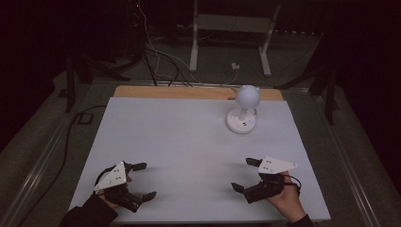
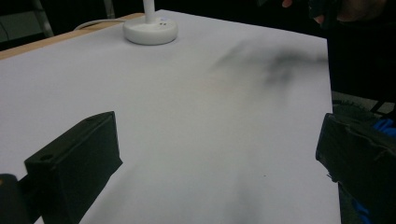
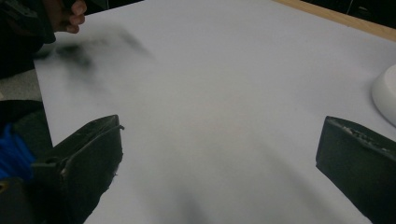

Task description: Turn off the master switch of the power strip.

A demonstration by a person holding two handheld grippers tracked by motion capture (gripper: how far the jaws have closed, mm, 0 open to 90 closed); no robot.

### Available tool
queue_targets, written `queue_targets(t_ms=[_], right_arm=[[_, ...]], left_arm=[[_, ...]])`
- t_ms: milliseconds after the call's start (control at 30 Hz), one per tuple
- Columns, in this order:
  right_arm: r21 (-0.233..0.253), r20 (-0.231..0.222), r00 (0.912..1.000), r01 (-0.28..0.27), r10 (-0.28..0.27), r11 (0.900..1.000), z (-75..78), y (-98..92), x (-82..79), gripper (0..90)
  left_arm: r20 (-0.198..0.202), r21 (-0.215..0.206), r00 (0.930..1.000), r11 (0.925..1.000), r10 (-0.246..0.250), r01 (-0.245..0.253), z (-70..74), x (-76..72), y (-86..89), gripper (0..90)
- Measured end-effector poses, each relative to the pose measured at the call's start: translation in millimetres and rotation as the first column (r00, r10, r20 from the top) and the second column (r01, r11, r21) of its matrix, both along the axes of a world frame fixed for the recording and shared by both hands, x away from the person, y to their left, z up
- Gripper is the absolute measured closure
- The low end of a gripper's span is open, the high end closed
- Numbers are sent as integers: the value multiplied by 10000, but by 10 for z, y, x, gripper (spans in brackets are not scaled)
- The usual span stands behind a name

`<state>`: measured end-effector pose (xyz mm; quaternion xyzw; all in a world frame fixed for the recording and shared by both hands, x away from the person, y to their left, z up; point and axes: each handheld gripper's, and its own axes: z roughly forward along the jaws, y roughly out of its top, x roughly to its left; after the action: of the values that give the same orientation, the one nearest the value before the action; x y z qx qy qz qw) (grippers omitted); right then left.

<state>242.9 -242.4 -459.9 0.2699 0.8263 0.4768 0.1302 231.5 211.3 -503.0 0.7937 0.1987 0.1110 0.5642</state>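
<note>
A dim room. The white desk (image 1: 189,142) has a wooden far edge (image 1: 179,92). Beyond it, far ahead of the hand-held grippers, cables (image 1: 161,61) trail over grey floor (image 1: 293,61) beside a white frame (image 1: 231,28).

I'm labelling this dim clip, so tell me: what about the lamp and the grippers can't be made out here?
- Lamp: left gripper view's top edge cuts off its globe; right gripper view's right edge leaves a sliver of base.
- Base markings: too small in the high view.
- Right gripper, left gripper: each blurred and cut off in the other's view.
</note>
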Motion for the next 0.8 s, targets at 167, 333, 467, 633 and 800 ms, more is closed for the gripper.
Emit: queue_targets(t_ms=[167,333,467,633,800], right_arm=[[-52,104,9999,63,-62,10000,63,-1,53,5],[27,280,9995,171,-172,9998,146,-15,113,5],[38,396,9990,221,-223,9997,188,-16,142,5],[22,524,9979,392,-393,9992,241,-23,198,5],[90,568,9968,565,-569,9984,271,-52,278,5]], left_arm=[[-4,-8,10000,10000,-10,10,0,-1,1,3],[-10,-10,10000,10000,-3,3,0,0,2,3],[-11,-28,10000,10000,17,-18,1,3,3,3],[-16,-77,10000,10000,-5,5,3,2,5,3],[-3,-65,10000,10000,-10,10,5,1,4,3]])
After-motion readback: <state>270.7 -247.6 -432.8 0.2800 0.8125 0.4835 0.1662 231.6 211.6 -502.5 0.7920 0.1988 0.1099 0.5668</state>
